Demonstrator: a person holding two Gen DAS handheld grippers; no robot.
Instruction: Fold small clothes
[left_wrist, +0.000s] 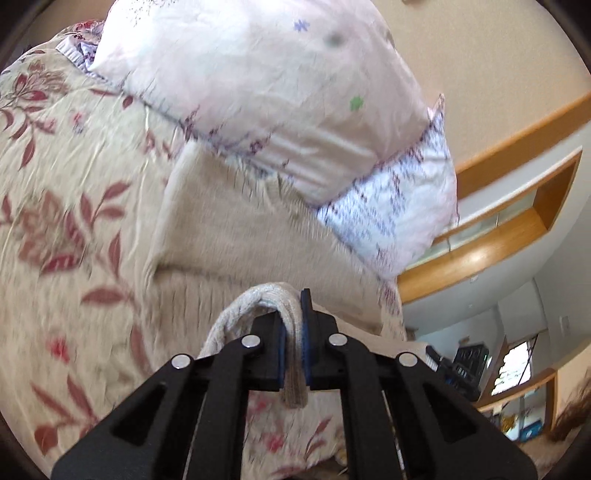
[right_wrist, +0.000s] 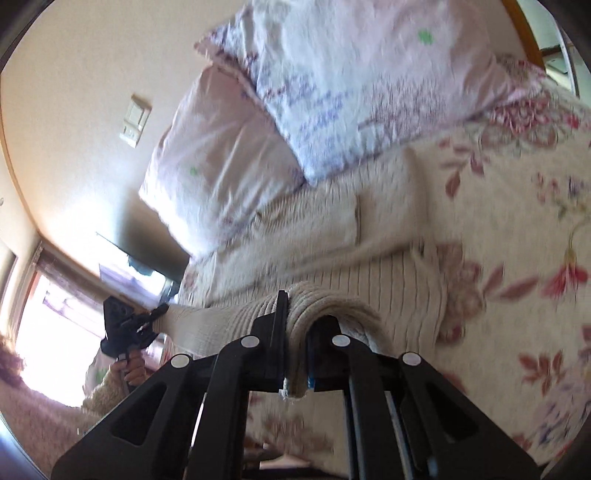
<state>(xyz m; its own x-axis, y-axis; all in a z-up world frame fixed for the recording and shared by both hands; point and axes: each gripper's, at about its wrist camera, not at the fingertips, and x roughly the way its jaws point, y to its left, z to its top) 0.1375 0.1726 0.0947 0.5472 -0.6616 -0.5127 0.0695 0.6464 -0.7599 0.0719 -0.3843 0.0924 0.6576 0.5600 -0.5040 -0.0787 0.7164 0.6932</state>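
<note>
A cream ribbed knit garment (left_wrist: 236, 240) lies on a floral bedspread (left_wrist: 55, 192), its far part reaching up to the pillows. My left gripper (left_wrist: 294, 328) is shut on a bunched edge of the garment, lifted off the bed. In the right wrist view my right gripper (right_wrist: 297, 325) is shut on another bunched edge of the same garment (right_wrist: 343, 266). The left gripper (right_wrist: 125, 325) shows there at far left, held in a hand, with the knit stretched from it.
Two pale pink patterned pillows (left_wrist: 280, 99) lie at the head of the bed, also in the right wrist view (right_wrist: 332, 81). A wooden shelf ledge (left_wrist: 491, 236) runs along the wall on the right. A bright window (right_wrist: 55, 332) is beyond the bed's left side.
</note>
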